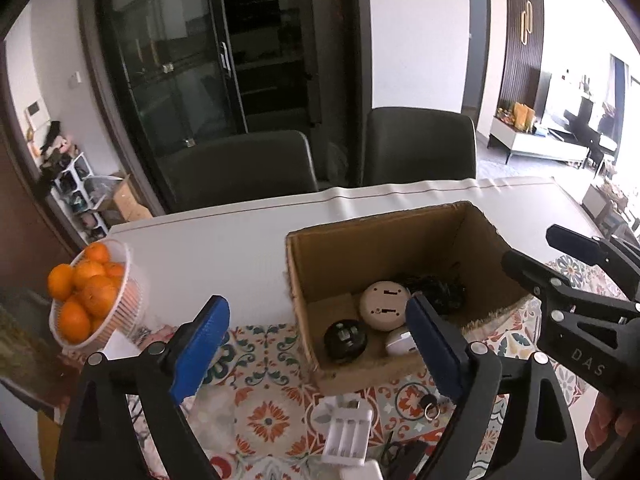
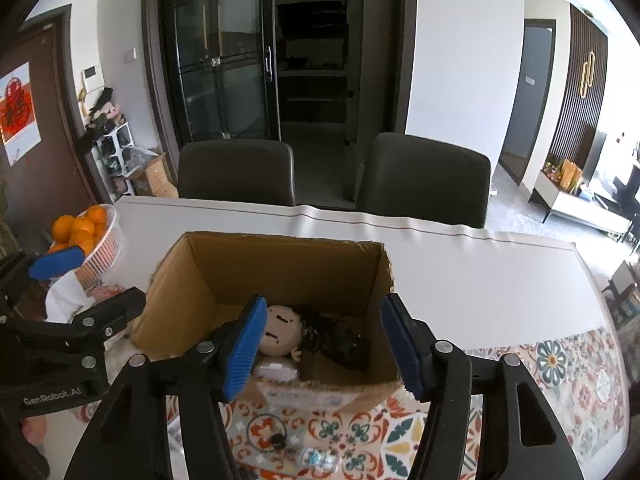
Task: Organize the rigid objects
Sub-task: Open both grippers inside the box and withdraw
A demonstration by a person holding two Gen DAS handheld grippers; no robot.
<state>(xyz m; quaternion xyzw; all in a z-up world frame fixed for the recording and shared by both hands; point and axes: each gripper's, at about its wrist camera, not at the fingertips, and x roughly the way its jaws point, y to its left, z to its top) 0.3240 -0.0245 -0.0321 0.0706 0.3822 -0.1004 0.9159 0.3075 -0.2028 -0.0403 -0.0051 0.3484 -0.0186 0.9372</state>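
An open cardboard box (image 1: 380,248) stands on a patterned mat (image 1: 272,412). Inside lie a beige round device (image 1: 384,306), a black round object (image 1: 345,338), a white object (image 1: 398,344) and a black cable bundle (image 1: 438,292). My left gripper (image 1: 318,344) is open wide above the box's near left corner, holding nothing. My right gripper (image 2: 324,346) hovers over the box's (image 2: 288,264) near wall, its blue pads apart and empty, with the beige device (image 2: 282,330) beyond them. A white battery charger (image 1: 346,432) and keys (image 1: 430,404) rest on the mat in front of the box.
A white basket of oranges (image 1: 92,296) stands at the table's left edge. Two dark chairs (image 1: 240,164) are pushed against the far side of the white table (image 1: 220,240). The right gripper (image 1: 556,256) reaches in from the right, beside the box.
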